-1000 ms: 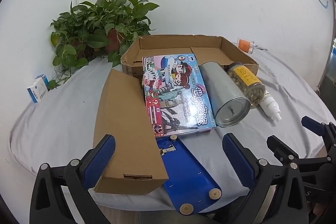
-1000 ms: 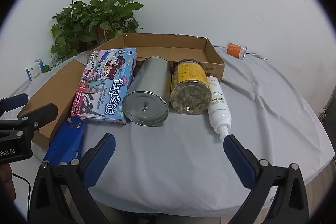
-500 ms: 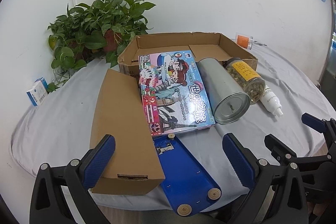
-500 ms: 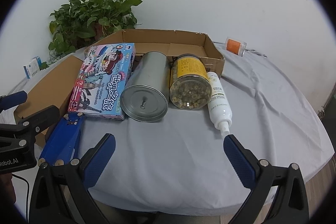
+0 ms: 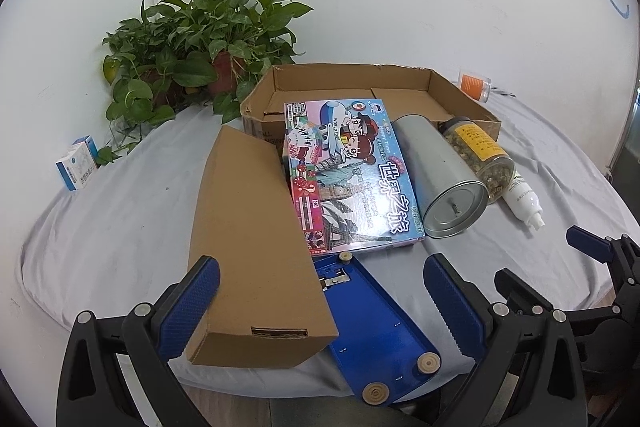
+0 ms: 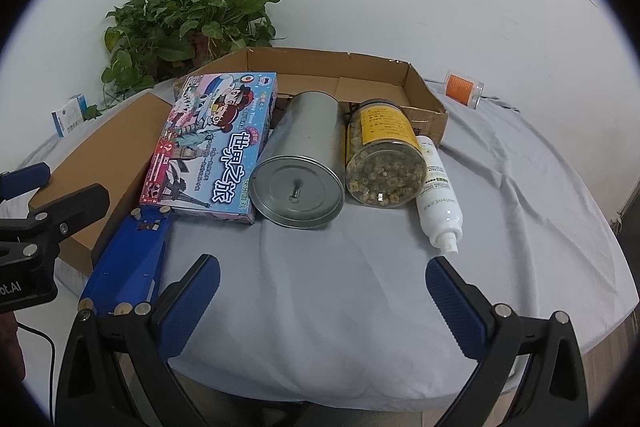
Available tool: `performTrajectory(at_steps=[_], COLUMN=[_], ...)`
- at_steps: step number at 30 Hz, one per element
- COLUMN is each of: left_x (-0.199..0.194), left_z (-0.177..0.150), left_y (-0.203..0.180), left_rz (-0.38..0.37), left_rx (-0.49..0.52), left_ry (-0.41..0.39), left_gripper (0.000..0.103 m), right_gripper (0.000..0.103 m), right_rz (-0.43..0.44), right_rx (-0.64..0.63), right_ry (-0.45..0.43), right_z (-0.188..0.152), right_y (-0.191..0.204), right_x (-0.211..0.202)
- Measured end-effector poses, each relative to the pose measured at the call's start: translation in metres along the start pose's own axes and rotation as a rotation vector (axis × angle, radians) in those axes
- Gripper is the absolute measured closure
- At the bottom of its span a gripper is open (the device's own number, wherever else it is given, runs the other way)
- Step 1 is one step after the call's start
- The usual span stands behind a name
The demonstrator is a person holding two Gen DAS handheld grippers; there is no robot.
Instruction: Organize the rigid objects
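- The left gripper (image 5: 320,301) is hovering at the bottom of the left wrist view with its blue-padded fingers (image 5: 192,301) spread wide apart and gripping nothing.
- The right gripper (image 6: 322,301) is sitting at the bottom of the right wrist view, its jaws likewise standing wide apart and empty over the grey tablecloth (image 6: 520,187).
- A closed brown carton (image 5: 248,247) is lying in the lower left centre of the left wrist view, its near end between the left fingers in the picture.
- A blue flat case (image 5: 372,327) is lying just right of the carton, its far end tucked under the colourful game box (image 5: 344,175).
- The game box is leaning on the front wall of the open cardboard tray (image 5: 440,87), which is sitting in the upper centre.
- A silver tin canister (image 6: 304,167) is lying on its side in the middle of the right wrist view, touching the game box on its left.
- A glass jar (image 6: 382,151) with a yellow label is lying just right of the canister, touching it.
- A white spray bottle (image 6: 438,195) is lying against the jar's right side, nozzle pointing toward the bottom of the frame.
- A potted plant (image 5: 200,47) is standing in the upper left, a small blue-white box (image 5: 78,163) at the left edge, and an orange-labelled container (image 6: 464,89) is lying at the upper right.
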State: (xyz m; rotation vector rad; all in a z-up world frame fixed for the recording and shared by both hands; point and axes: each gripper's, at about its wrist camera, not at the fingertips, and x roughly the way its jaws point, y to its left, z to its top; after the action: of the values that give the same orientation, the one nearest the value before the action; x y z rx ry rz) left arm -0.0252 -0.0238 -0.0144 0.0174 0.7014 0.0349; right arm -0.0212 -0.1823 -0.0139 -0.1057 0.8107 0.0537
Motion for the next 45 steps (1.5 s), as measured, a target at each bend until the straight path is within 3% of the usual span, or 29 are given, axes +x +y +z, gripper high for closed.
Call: performTrajectory(at_steps=[10, 13, 16, 18, 20, 24, 25, 28, 29, 31, 33, 37, 39, 41, 42, 45], left_x=[-0.021, -0.027, -0.017, -0.002, 0.016, 0.034, 0.040, 0.050, 0.048, 0.041, 0.030, -0.002, -0.005, 0.007, 0.012, 0.015], left_z=[0.002, -0.001, -0.013, -0.025, -0.035, -0.041, -0.043, -0.049, -0.047, -0.044, -0.038, -0.010, 0.002, 0.003, -0.001, -0.020], left_y=[0.040, 0.078, 0.119, 0.144, 0.163, 0.174, 0.176, 0.182, 0.182, 0.185, 0.190, 0.192, 0.192, 0.193, 0.192, 0.199], left_rz=[-0.035, -0.080, -0.148, -0.221, -0.343, -0.513, -0.531, -0.686, -0.693, -0.667, -0.624, -0.560, -0.612, -0.680, -0.697, -0.713], left_rx=[-0.091, -0.179, -0.290, -0.368, -0.445, -0.494, -0.508, -0.560, -0.551, -0.520, -0.483, -0.331, -0.282, -0.277, -0.287, -0.325], left_ry=[-0.017, 0.002, 0.081, 0.159, 0.221, 0.240, 0.261, 0.263, 0.254, 0.222, 0.187, 0.059, 0.044, 0.086, 0.097, 0.104], left_gripper=[0.000, 0.000, 0.000, 0.001, 0.002, 0.011, 0.016, 0.041, 0.041, 0.044, 0.046, 0.046, 0.046, 0.046, 0.046, 0.046], right_gripper=[0.001, 0.001, 0.001, 0.001, 0.001, 0.001, 0.002, 0.005, 0.011, 0.034, 0.035, 0.034, 0.033, 0.033, 0.033, 0.033], right_rz=[0.032, 0.106, 0.227, 0.338, 0.424, 0.493, 0.491, 0.443, 0.431, 0.451, 0.467, 0.635, 0.743, 0.818, 0.806, 0.653], right_rx=[-0.037, -0.055, -0.114, -0.154, -0.187, -0.234, -0.249, -0.330, -0.363, -0.409, -0.410, -0.247, -0.147, -0.082, -0.066, -0.067], right_ry=[-0.001, -0.015, -0.039, -0.029, -0.005, 0.056, 0.061, 0.044, 0.041, 0.064, 0.061, 0.046, 0.068, 0.143, 0.179, 0.238], right_z=[0.004, 0.009, 0.015, 0.019, 0.023, 0.030, 0.032, 0.035, 0.034, 0.034, 0.037, 0.052, 0.058, 0.060, 0.058, 0.049], right_y=[0.020, 0.029, 0.049, 0.067, 0.090, 0.129, 0.139, 0.163, 0.170, 0.179, 0.183, 0.173, 0.165, 0.161, 0.159, 0.141], right_x=[-0.005, -0.012, -0.026, -0.032, -0.033, -0.020, -0.016, -0.012, -0.010, -0.004, 0.000, 0.009, 0.019, 0.029, 0.034, 0.030])
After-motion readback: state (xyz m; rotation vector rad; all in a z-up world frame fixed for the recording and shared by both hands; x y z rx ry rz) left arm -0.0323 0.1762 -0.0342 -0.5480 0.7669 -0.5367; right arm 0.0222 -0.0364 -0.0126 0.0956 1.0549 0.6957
